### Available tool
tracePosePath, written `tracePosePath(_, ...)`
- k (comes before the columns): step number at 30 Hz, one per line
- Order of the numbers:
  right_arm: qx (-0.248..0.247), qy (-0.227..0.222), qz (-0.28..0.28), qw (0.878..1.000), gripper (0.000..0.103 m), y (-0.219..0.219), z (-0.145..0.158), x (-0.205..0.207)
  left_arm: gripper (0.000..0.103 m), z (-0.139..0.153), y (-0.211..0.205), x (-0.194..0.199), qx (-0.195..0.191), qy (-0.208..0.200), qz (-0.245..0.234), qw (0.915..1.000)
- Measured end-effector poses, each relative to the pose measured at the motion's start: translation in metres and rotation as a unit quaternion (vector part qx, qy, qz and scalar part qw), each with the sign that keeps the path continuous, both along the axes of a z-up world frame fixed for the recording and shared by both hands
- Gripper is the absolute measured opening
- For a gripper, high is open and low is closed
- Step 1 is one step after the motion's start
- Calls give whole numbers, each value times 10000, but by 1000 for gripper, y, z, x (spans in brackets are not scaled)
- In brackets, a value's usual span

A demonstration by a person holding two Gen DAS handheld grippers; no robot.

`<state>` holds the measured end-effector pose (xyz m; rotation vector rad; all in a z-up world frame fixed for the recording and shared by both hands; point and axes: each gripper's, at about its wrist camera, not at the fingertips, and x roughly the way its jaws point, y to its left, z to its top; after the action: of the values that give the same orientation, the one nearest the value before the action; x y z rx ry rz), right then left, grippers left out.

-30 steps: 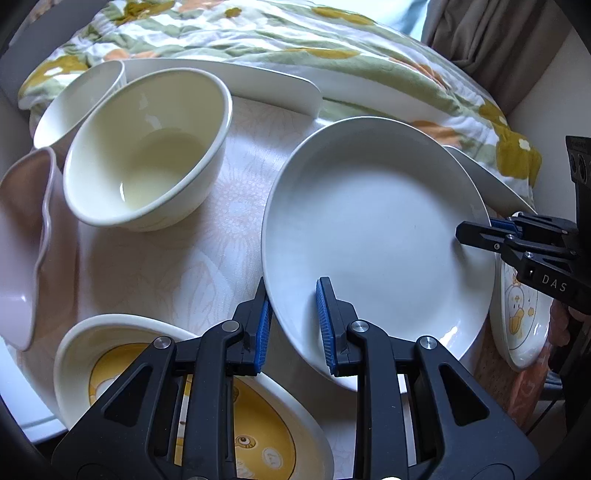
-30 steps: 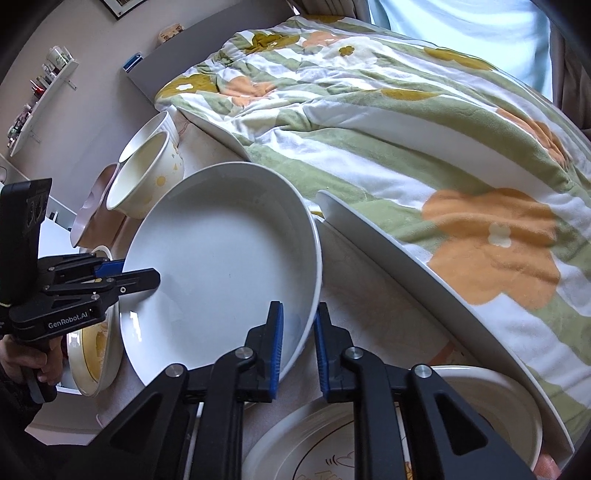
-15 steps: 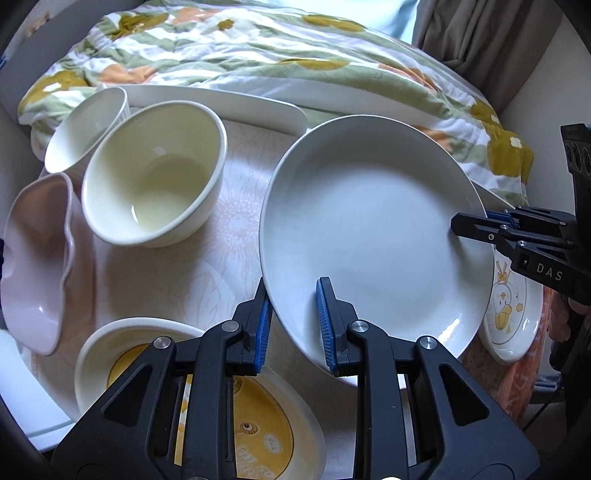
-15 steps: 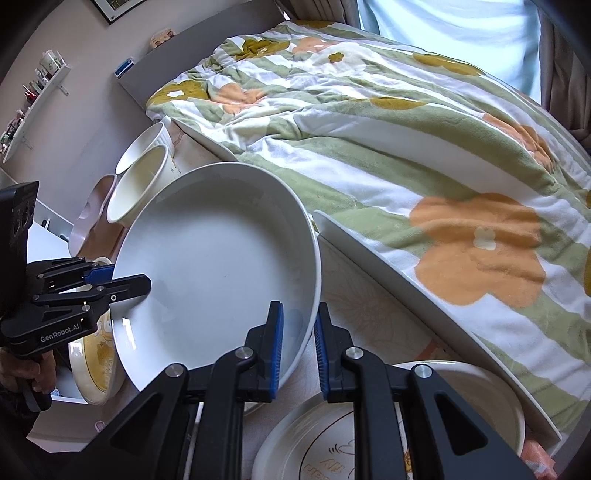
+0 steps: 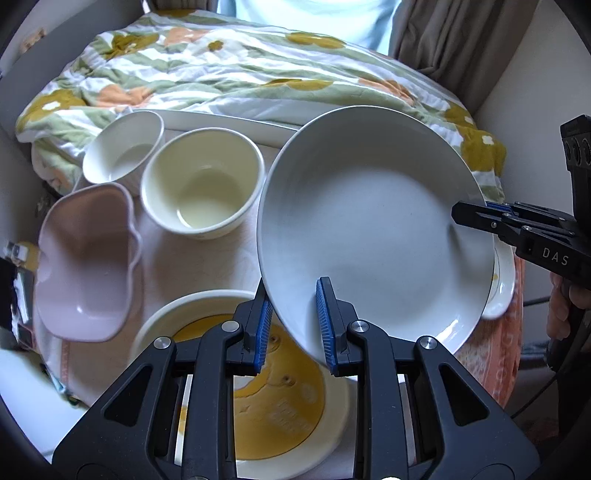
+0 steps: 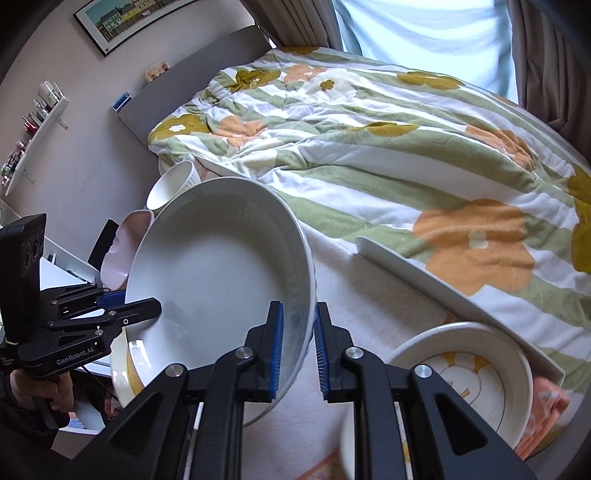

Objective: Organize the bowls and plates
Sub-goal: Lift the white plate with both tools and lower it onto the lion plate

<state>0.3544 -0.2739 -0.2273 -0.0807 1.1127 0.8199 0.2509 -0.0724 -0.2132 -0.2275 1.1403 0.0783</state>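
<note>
A home bedroom: a bed with a floral quilt (image 6: 369, 147), curtains (image 6: 546, 55) and a framed picture (image 6: 125, 18).

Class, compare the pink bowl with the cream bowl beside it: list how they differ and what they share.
The pink bowl has a wavy, irregular rim; the cream bowl has a round, even one. The pink bowl is tilted on its side; the cream bowl stands upright. Both are empty and untouched by either gripper.

Daylight is entering through a pale curtained window (image 6: 424, 33) flanked by grey-brown drapes (image 6: 546, 62). A floral green, orange and white quilt (image 6: 369, 140) is covering the bed. A framed landscape picture (image 6: 129, 22) and a white wall shelf (image 6: 35, 136) are hanging on the beige wall (image 6: 74, 166).
</note>
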Motion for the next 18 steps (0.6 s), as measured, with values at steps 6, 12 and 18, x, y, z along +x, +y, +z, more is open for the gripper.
tracePosePath(6, 40, -46, -604, 9982, 15, 20, 15, -56, 21, 4, 32, -39, -163, -49, -471, 9987)
tracePosePath(12, 78, 73, -1587, 9873, 15, 45, 12, -124, 21, -1, 68, -82, -200, -40, -1282, 9915)
tracePosePath(18, -15, 355, -2364, 9710, 15, 66, -11, -173, 21, -26, 88, -114, -240, 169, -1774, 9837)
